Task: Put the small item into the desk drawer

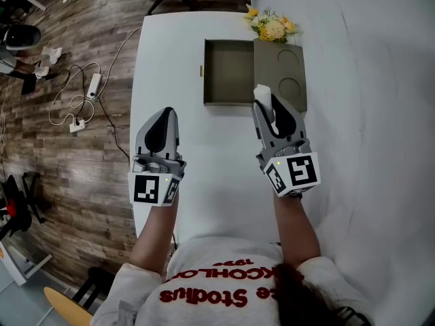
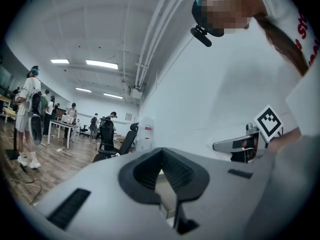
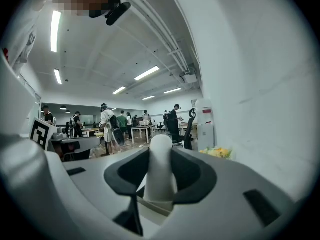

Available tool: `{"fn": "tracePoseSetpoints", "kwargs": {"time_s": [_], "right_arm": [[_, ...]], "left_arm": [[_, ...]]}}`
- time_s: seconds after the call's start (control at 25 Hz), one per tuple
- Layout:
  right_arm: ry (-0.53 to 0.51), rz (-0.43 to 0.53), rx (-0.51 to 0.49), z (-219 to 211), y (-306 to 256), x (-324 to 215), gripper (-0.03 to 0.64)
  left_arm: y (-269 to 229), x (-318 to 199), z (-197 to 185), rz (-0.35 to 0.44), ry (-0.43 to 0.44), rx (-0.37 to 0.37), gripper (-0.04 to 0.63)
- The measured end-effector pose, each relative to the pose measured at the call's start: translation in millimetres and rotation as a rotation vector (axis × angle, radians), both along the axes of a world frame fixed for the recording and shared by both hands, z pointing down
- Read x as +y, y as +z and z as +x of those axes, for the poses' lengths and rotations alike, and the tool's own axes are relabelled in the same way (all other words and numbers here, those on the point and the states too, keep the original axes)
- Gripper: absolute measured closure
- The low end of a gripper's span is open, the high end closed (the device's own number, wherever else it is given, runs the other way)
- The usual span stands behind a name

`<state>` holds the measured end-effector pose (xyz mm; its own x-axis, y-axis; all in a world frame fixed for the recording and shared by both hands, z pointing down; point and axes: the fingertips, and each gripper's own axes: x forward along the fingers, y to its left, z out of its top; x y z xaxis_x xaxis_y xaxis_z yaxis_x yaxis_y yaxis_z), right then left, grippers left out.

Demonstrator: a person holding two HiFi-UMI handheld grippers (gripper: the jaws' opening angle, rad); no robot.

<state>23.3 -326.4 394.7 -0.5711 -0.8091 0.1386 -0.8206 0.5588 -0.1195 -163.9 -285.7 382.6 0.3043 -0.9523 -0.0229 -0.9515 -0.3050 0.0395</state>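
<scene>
- The right tongs point(image 1: 264, 99) are clamped on the small white item point(image 3: 161, 170), which pokes out past their tips.
- The left tongs point(image 1: 167, 112) are pressed together with nothing in them, over the desk point(image 1: 204, 175).
- Just ahead of the right tongs, the olive drawer point(image 1: 230, 73) is pulled open, showing its bare floor.
- Yellow flowers point(image 1: 272, 27) lie beyond the drawer.

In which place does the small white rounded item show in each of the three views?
Head view: the small white rounded item, in the right gripper, before the open brown drawer.
Left gripper view: cannot be made out.
Right gripper view: item at centre, upright between jaws.
Shared landmark: yellow flowers, in head and right gripper views.
</scene>
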Motion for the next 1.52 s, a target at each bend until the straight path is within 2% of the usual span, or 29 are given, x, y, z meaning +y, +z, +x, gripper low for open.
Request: {"fn": "tracePoseSetpoints", "kwargs": {"time_s": [0.44,0.68,1.04,1.24,1.52], "right_arm": [[-0.005,-0.077,0.045,-21,78,-67,0.479],[-0.072,-0.149,0.158,-39,128,-76,0.477],[-0.138,-0.081,0.374,-59,145,-65,0.465],[-0.117,-0.097,0.329,-54,142,-67,0.459],[-0.038,-0.052,0.22,-36,106,-72,0.564]], "left_arm": [[56,-44,-2,-0.083,0.012,-0.016,0.589],[76,-49,5,-0.113,0.027,-0.042,0.589],[85,-51,-3,-0.13,0.011,-0.037,0.589],[85,-51,-5,-0.126,0.003,-0.032,0.589],[72,-50,-5,-0.098,0.002,-0.017,0.589]]}}
